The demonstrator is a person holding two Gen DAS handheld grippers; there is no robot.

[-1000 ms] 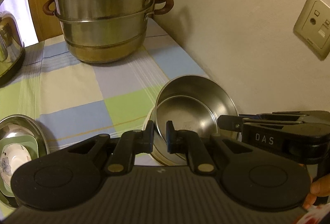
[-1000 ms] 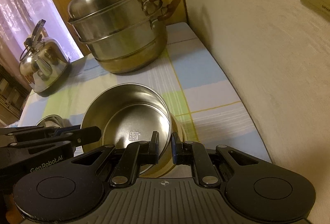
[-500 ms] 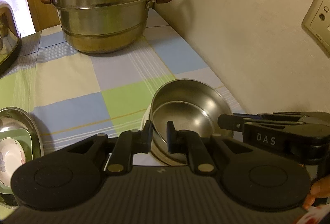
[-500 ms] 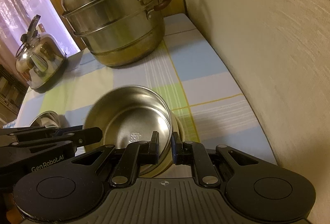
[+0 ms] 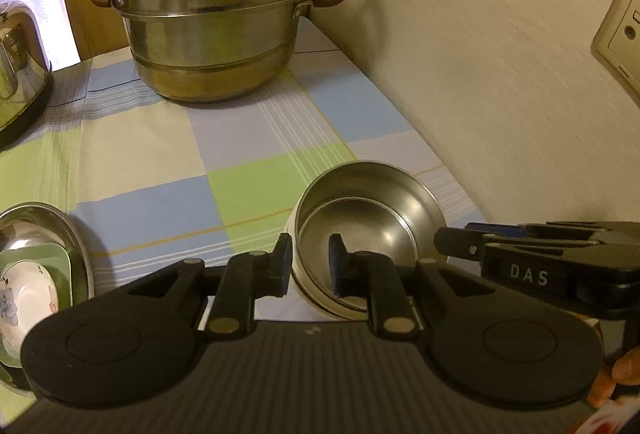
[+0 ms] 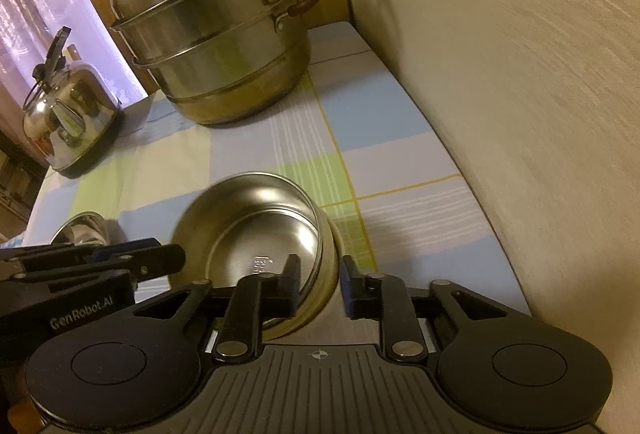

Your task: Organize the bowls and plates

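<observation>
We have just parted both the left gripper [image 5: 308,261] and the right gripper [image 6: 320,284]. Their fingers now straddle the steel bowl [image 5: 370,230] rim unclamped. The bowl looks released, nested in place.

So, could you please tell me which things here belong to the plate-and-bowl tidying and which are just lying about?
Job:
- steel bowl, nested in a pale bowl
- stacked dishes at the left edge
- left hand-held gripper and right hand-held gripper, jaws just opened, straddling the bowl's rim

Lying about:
- steamer pot
- kettle
- tablecloth
</observation>
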